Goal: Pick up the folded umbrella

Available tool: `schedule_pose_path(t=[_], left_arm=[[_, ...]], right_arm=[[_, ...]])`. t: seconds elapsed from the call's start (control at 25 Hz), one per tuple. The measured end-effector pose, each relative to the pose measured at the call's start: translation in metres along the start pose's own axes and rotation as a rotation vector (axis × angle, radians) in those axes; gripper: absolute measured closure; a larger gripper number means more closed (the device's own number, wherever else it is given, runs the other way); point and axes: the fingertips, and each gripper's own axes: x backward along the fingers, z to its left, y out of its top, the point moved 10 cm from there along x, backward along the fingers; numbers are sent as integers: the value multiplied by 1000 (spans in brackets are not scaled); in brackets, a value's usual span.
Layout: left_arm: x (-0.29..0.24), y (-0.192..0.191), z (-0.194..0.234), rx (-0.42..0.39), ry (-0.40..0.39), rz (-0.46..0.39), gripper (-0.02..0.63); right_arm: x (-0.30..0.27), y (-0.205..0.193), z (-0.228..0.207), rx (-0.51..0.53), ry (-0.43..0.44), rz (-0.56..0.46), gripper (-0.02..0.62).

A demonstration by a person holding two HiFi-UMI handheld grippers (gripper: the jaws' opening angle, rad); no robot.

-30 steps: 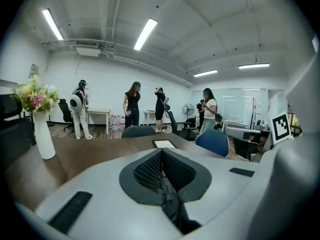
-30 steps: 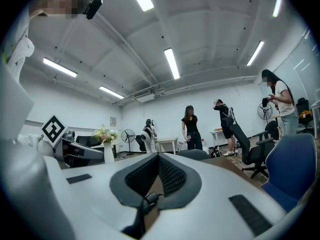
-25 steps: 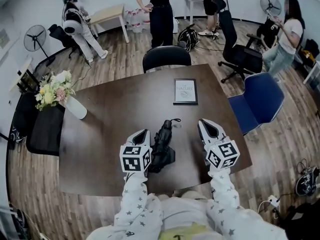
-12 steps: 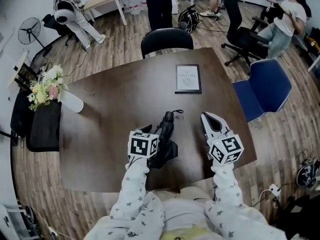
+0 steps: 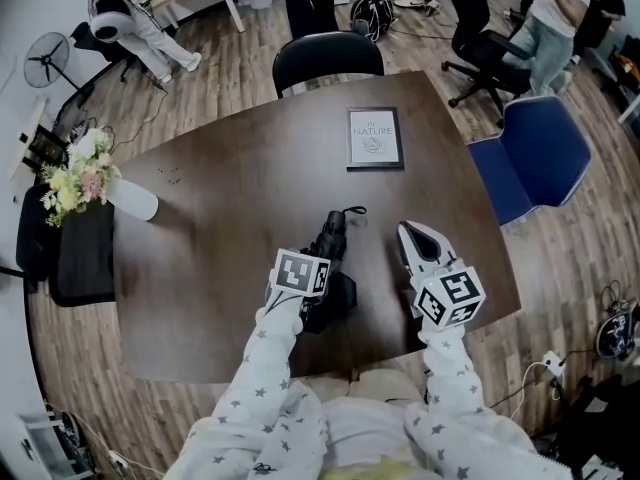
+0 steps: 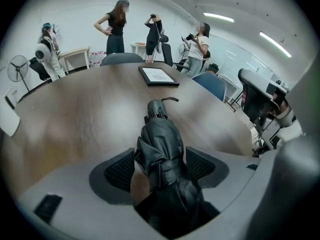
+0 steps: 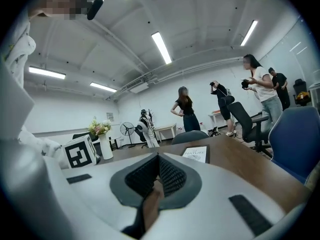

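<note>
Found left gripper tipped steeply down, jaws just opened to full spread, straddling the one folded umbrella. Noted left pad clear of the cloth. Noted right pad close against it, possibly grazing; hard to tell.

Found right gripper just right of the umbrella, jaws pressed together, nothing between. Counted two grippers, one marker cube on each.

Located umbrella flat on the table, near the near edge, about mid-width, strap-loop end toward the far edge.

Counted one framed print flat near the far edge, well apart from the umbrella. Counted one white vase of flowers at the left edge.

Counted one black chair at the far edge and one blue chair at the right edge. Counted one swivel chair farther back. Counted one fan beyond the far left corner.
</note>
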Motion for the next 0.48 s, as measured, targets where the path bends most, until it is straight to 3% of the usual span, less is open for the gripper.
schedule_pose_path(t=[0.48], left_arm=[[-28,0,-8,-54,6,123,285]], right_arm=[[1,-13,-8,-32,-22,19,574]])
